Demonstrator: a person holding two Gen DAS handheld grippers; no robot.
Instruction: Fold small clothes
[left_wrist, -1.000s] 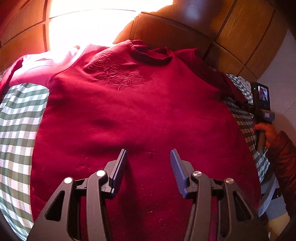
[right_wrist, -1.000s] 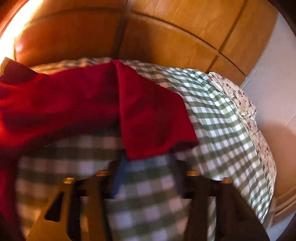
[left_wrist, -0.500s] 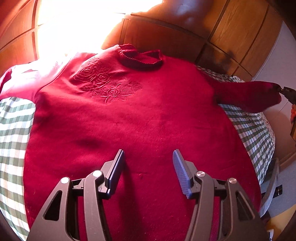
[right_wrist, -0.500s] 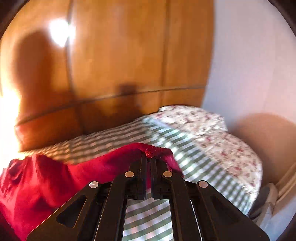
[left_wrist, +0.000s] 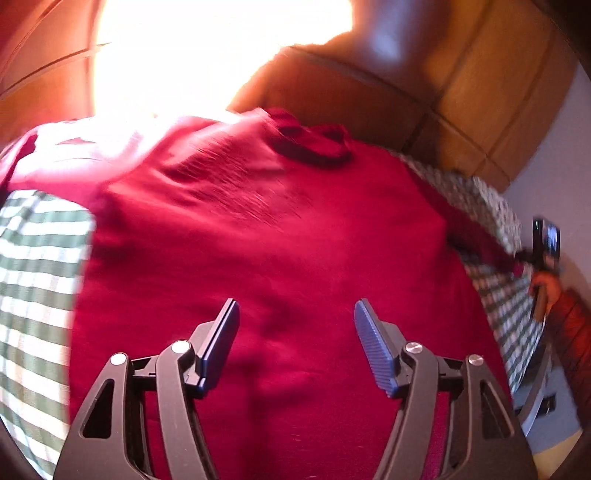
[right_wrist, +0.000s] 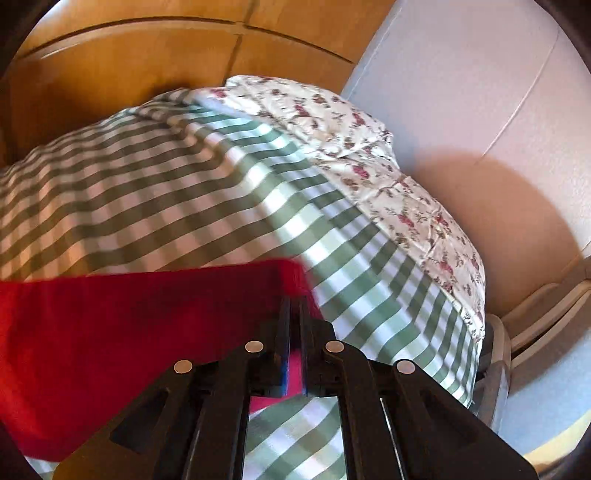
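Observation:
A dark red sweater (left_wrist: 280, 240) lies front up on a green checked cloth (left_wrist: 33, 266), neck hole (left_wrist: 310, 147) at the far side. My left gripper (left_wrist: 295, 314) is open and empty, hovering over the sweater's lower middle. My right gripper (right_wrist: 293, 306) is shut on the cuff end of the sweater's right sleeve (right_wrist: 147, 317), which stretches to the left over the checked cloth (right_wrist: 184, 184). In the left wrist view the right gripper (left_wrist: 532, 254) shows at the far right, with the sleeve (left_wrist: 480, 243) drawn out to it.
A floral sheet (right_wrist: 388, 166) lies under the checked cloth at the bed's right edge. Wooden panels (right_wrist: 129, 74) stand behind the bed, a white wall (right_wrist: 480, 92) to the right. Strong glare (left_wrist: 207, 55) washes out the far left.
My right gripper, shut on the sleeve cuff, has swung down lower over the checked cloth. The left gripper has stayed open over the sweater; its view shifted slightly.

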